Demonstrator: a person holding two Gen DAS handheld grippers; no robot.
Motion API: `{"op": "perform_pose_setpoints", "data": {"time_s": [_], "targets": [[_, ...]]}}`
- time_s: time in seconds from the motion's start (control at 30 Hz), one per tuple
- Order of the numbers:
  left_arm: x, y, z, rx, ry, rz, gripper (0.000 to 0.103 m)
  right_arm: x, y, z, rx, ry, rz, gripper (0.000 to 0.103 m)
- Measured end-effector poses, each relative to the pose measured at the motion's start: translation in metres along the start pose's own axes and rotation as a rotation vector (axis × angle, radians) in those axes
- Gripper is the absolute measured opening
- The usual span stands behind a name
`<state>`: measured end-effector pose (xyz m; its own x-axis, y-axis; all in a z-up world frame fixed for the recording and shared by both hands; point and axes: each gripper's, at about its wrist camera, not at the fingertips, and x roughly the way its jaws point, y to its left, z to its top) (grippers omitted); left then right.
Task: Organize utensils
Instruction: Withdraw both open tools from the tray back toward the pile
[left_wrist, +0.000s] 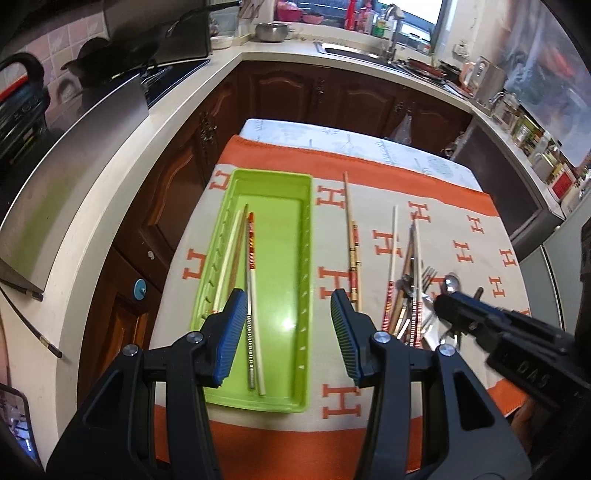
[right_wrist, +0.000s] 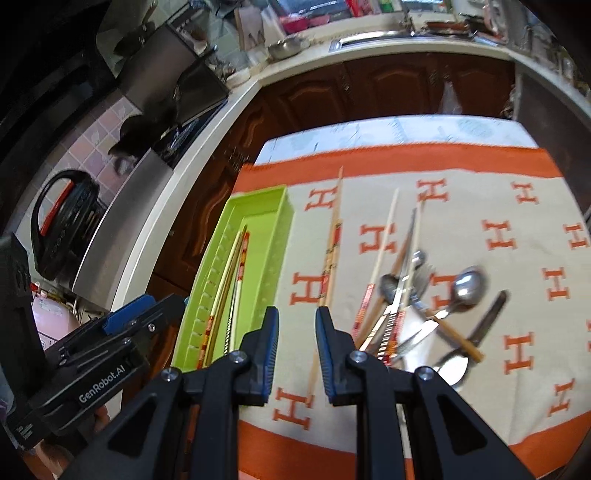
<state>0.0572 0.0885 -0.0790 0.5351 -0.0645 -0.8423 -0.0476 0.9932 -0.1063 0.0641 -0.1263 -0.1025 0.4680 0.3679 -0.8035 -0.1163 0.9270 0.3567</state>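
Green tray (left_wrist: 280, 236) lies at twelve o'clock beyond the spread, empty left fingers (left_wrist: 231, 332); right fingers (right_wrist: 271, 343) spread, utensil pile (right_wrist: 417, 306) at one o'clock.

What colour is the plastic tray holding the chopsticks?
Lime green plastic tray, clearest in the left wrist view.

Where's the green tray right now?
The green tray lies on the left part of the orange-and-cream cloth, under the open left gripper, holding a few chopsticks; the utensil pile lies to its right.
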Motion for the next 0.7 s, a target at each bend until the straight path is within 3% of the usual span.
{"op": "perform_pose_setpoints", "data": {"time_s": [0.13, 0.23, 0.33, 0.6, 0.7], "targets": [[-0.011, -0.016, 0.006, 0.025, -0.009, -0.032, 0.044, -0.03, -0.011, 0.006, -0.009, -0.059, -0.024, 0.021], [-0.017, -0.028, 0.014, 0.047, -0.02, -0.048, 0.044, -0.049, -0.016, 0.009, -0.025, -0.102, -0.044, 0.03], [-0.018, -0.041, 0.023, 0.065, -0.022, -0.068, 0.048, -0.062, -0.021, 0.015, -0.039, -0.134, -0.065, 0.031], [0.017, -0.075, 0.049, 0.153, 0.019, -0.087, 0.048, -0.051, -0.043, 0.037, -0.004, -0.105, -0.059, 0.031], [0.045, -0.08, 0.058, 0.163, 0.049, -0.067, 0.037, -0.035, -0.05, 0.04, 0.008, -0.074, -0.047, 0.031]]}}
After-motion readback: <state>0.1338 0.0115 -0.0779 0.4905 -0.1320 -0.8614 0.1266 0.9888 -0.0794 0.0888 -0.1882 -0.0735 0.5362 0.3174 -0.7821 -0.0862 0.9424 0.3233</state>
